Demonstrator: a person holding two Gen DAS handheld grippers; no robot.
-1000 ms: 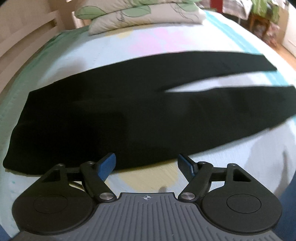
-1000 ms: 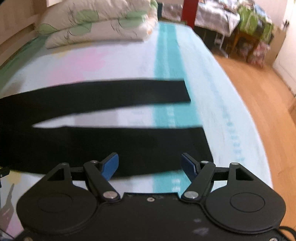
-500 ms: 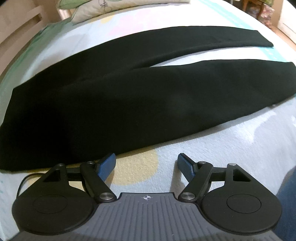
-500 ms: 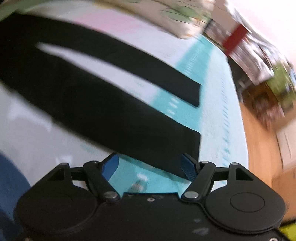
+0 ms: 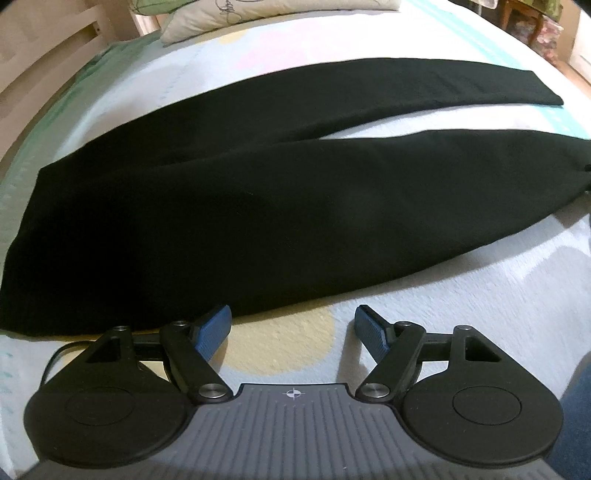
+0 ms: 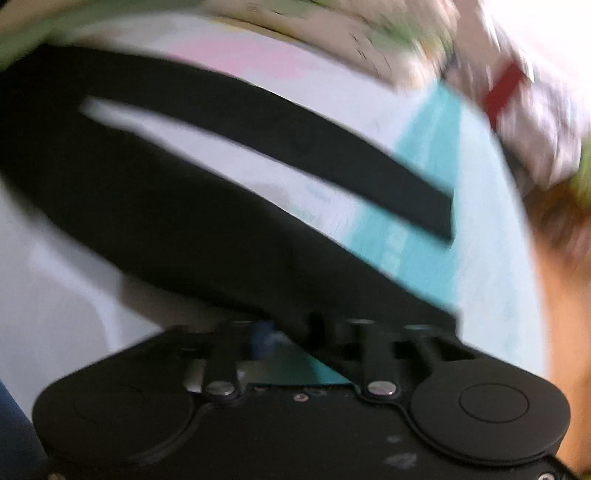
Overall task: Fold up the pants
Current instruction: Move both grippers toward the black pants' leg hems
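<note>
Black pants (image 5: 258,206) lie flat on the bed, waist at the left and two legs spread toward the right. My left gripper (image 5: 291,328) hovers open at the near edge of the hip part; its left pad (image 5: 212,330) overlaps the cloth's edge and nothing is between the fingers. The right wrist view is blurred. There my right gripper (image 6: 290,328) sits at the hem end of the near leg of the pants (image 6: 184,221). Its jaws are closing, with the black hem edge between them.
The bed sheet (image 5: 480,295) is pale with pastel patches and a teal stripe (image 6: 413,206). Pillows (image 5: 258,14) are stacked at the far end beside a wooden bed frame (image 5: 37,55). Wooden floor (image 6: 561,295) lies past the bed's right edge. Blue clothing of the person (image 5: 576,406) shows at the side.
My right gripper rolled, dropped to the near leg's hem and narrowed from wide open onto the cloth. My left gripper sank slightly toward the pants' near edge, still open.
</note>
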